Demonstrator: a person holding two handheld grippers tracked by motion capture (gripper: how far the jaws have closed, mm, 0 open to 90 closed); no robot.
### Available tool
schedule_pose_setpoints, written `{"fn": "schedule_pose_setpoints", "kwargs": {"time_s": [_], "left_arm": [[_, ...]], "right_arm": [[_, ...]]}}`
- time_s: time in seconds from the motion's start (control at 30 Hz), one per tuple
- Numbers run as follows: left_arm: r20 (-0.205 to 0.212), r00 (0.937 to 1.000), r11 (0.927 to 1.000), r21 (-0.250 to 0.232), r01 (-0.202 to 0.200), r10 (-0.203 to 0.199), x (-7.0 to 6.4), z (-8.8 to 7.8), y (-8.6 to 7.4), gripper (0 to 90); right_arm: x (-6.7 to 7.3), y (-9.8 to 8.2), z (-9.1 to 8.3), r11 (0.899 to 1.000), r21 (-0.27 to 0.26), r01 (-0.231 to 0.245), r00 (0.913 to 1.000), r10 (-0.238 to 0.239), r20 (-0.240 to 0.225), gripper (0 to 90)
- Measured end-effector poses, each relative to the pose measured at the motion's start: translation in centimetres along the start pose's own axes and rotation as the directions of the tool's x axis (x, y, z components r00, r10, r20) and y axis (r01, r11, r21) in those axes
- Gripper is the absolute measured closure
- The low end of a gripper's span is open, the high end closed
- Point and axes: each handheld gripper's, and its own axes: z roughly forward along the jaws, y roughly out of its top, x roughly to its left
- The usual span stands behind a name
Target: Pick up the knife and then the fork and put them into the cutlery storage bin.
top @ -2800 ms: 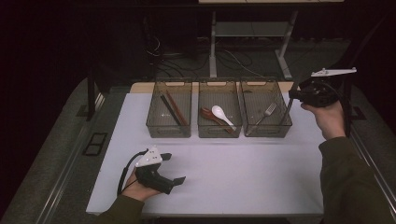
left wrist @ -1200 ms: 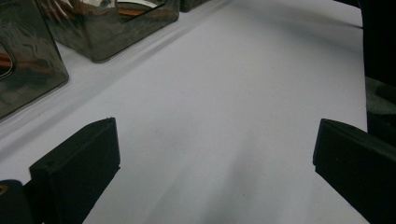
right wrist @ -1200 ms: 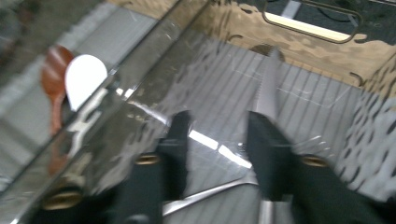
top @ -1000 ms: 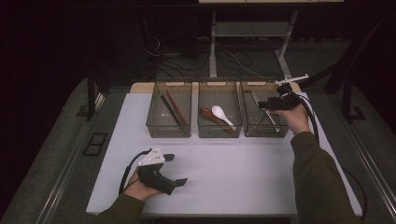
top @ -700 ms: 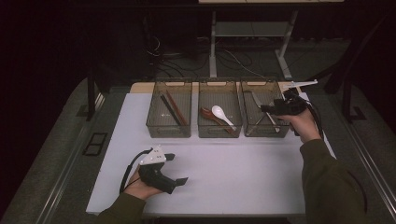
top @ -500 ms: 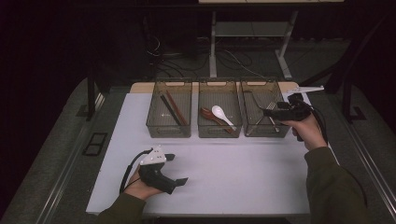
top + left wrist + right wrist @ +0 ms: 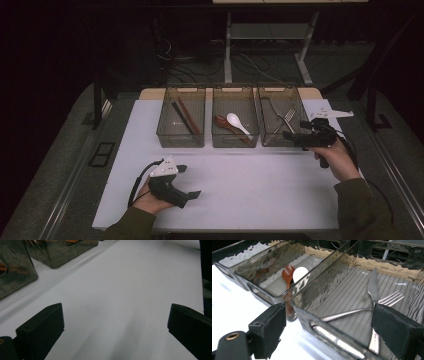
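Observation:
Three clear bins stand in a row at the back of the white table (image 7: pixel 260 185). The right bin (image 7: pixel 295 100) holds a metal fork (image 7: pixel 362 308) and a knife (image 7: pixel 373 287) lying crossed. My right gripper (image 7: pixel 295 130) hovers open at this bin's front right corner, its jaws spread across the front wall (image 7: pixel 328 307) with nothing between them. My left gripper (image 7: pixel 188 181) rests low at the table's front left, open over bare white surface (image 7: pixel 115 306).
The middle bin (image 7: pixel 235 90) holds a white spoon (image 7: pixel 236 121) and a brown spoon (image 7: pixel 223 122). The left bin (image 7: pixel 167 115) holds dark and brown chopsticks (image 7: pixel 184 117). Beyond the table are cables and a desk frame (image 7: pixel 235 55).
My right gripper has come down and leftward from above the table's right edge to the right bin's front corner. The left gripper has stayed where it was.

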Motion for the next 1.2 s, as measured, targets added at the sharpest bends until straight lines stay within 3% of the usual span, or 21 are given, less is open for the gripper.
{"fn": "schedule_pose_setpoints", "kwargs": {"time_s": [0.17,0.4,0.83,1.2], "left_arm": [[0.001,1.0,1.0,0.002,-0.002,0.002,0.0,0.0,0.0,0.3],[-0.007,0.9999,0.9999,0.012,-0.007,0.008,0.1,0.0,-0.2,0.3],[-0.016,0.9999,0.9999,0.016,-0.006,0.006,0.2,-0.2,-0.3,0.3],[-0.02,0.9998,0.9998,0.02,-0.001,0.002,0.2,-0.2,-0.4,0.3]], "right_arm": [[1.0,-1.2,-0.8,1.0,-0.03,-0.003,0.9997,0.002,-0.022,12.7],[2.8,-3.2,-2.0,0.999,-0.033,0.041,0.9977,-0.043,-0.052,12.7],[4.6,-7.9,-3.2,0.998,0.011,0.065,0.9933,-0.063,-0.097,12.7],[6.3,-10.0,-3.7,0.995,0.035,0.09,0.9899,-0.086,-0.113,12.7]]}}
